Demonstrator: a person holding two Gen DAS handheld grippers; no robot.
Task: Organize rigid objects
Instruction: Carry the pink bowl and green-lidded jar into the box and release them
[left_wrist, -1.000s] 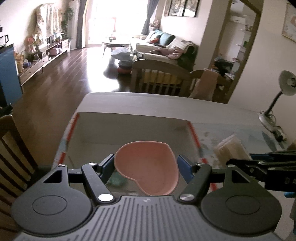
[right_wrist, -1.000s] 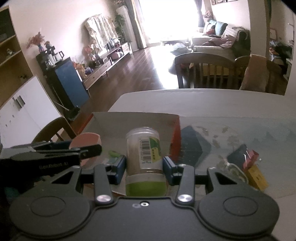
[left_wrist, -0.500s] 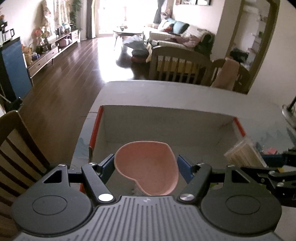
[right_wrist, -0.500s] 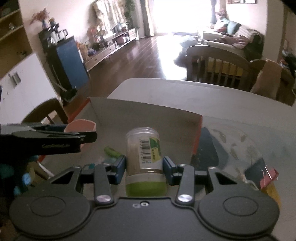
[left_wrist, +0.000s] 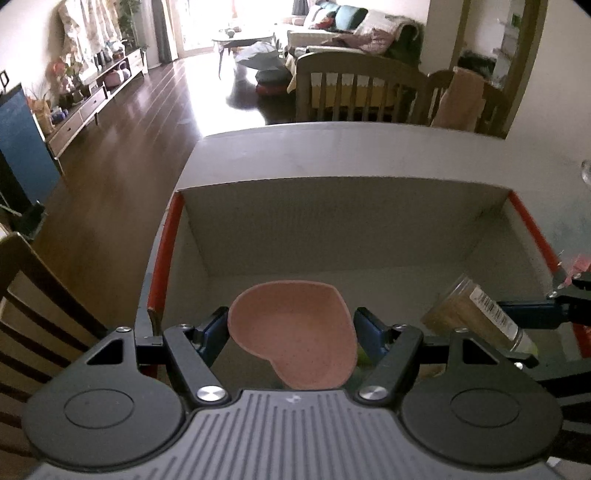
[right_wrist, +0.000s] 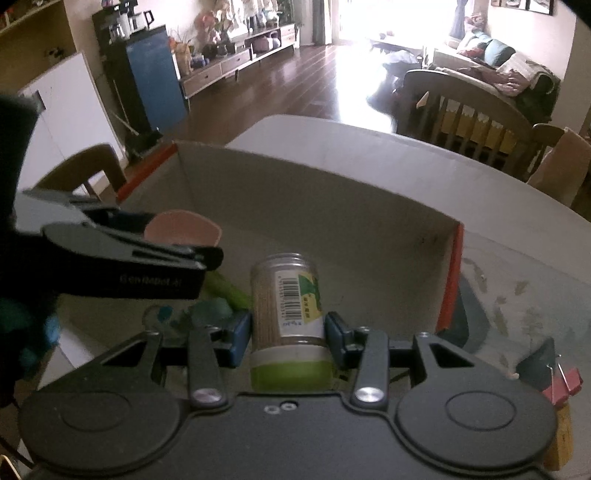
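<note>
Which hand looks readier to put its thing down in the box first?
Probably the left. Its tool holds the pink dish over bare floor of the box. The right tool holds the jar above green bits already lying in the box, so its spot looks more crowded.

Both tools have come down and forward over the box (left_wrist: 369, 229), tilting more steeply into it. The left tool (left_wrist: 291, 328) now carries its pink dish (left_wrist: 295, 332) inside the walls, and the right tool (right_wrist: 288, 332) has brought its jar (right_wrist: 286, 302) in beside it.
</note>
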